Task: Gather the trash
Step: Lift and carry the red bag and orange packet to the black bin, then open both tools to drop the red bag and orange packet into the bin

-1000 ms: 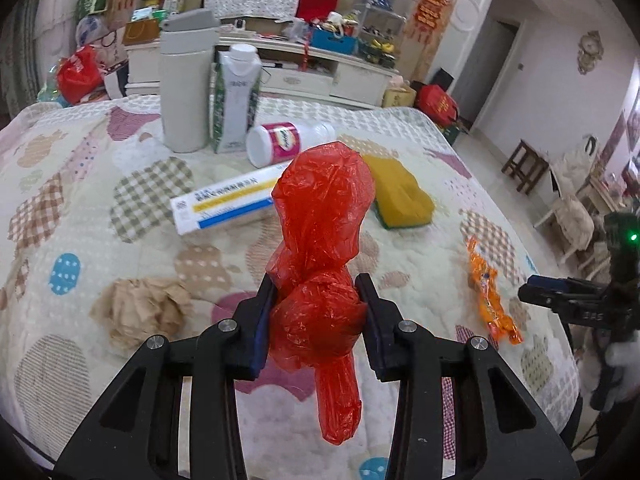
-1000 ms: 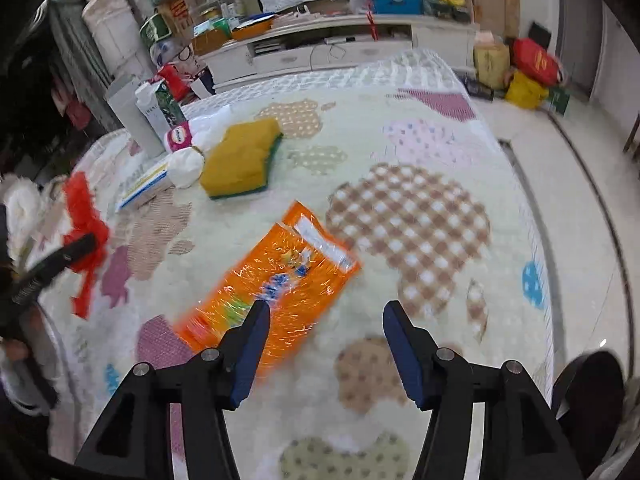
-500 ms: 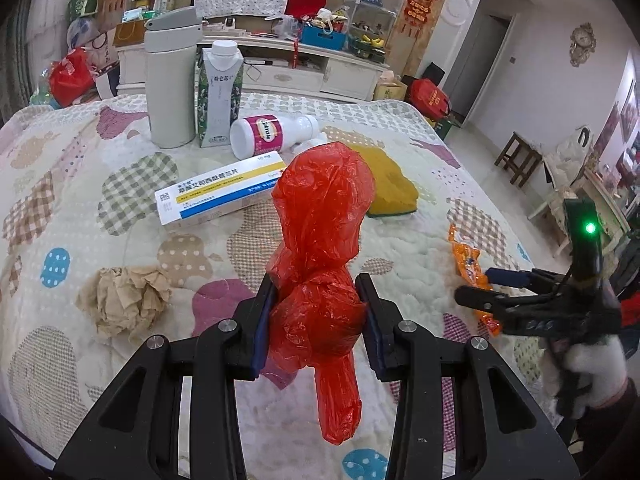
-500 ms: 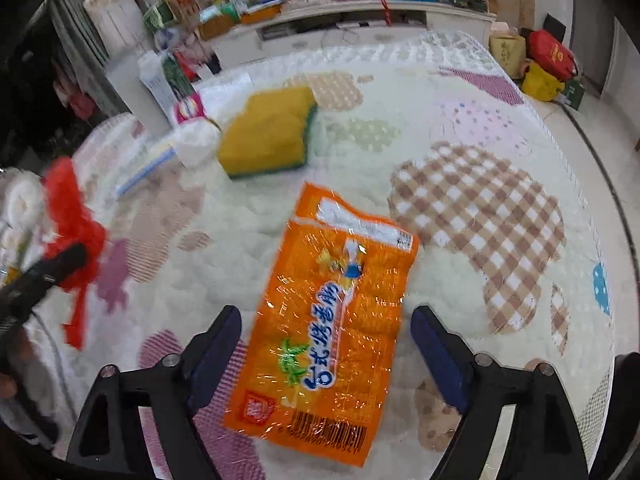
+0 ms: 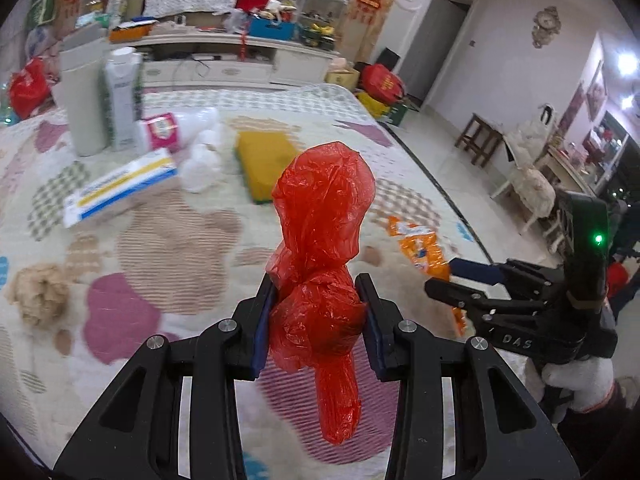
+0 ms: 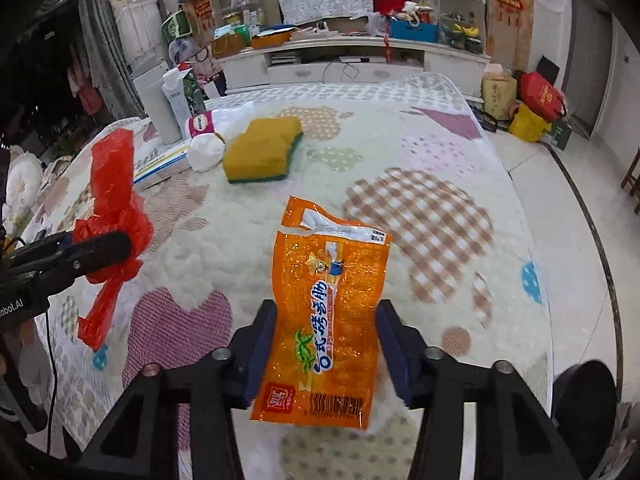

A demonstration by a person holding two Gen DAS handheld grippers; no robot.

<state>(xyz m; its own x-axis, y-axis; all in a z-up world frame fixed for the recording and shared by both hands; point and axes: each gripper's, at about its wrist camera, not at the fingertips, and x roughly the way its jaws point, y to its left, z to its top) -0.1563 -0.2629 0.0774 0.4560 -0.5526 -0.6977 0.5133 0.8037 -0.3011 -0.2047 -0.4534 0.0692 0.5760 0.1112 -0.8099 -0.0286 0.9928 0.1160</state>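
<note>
A: Wrapper status — flat orange crinkly plastic snack wrapper (image 6: pixel 326 316) on the quilted bed cover (image 6: pixel 440 168), between the right claw's (image 6: pixel 326 354) wide-open jaws?

B: Yes. Light, slippery — pinch mid-body. Left view only: left claw (image 5: pixel 316 318) clamping a knotted red plastic bag (image 5: pixel 320 248).

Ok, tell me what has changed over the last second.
The right gripper moved in over the orange snack packet, which now lies between its open jaws, not yet gripped. The left gripper stayed shut on the red plastic bag; the sponge and box stayed put.
</note>
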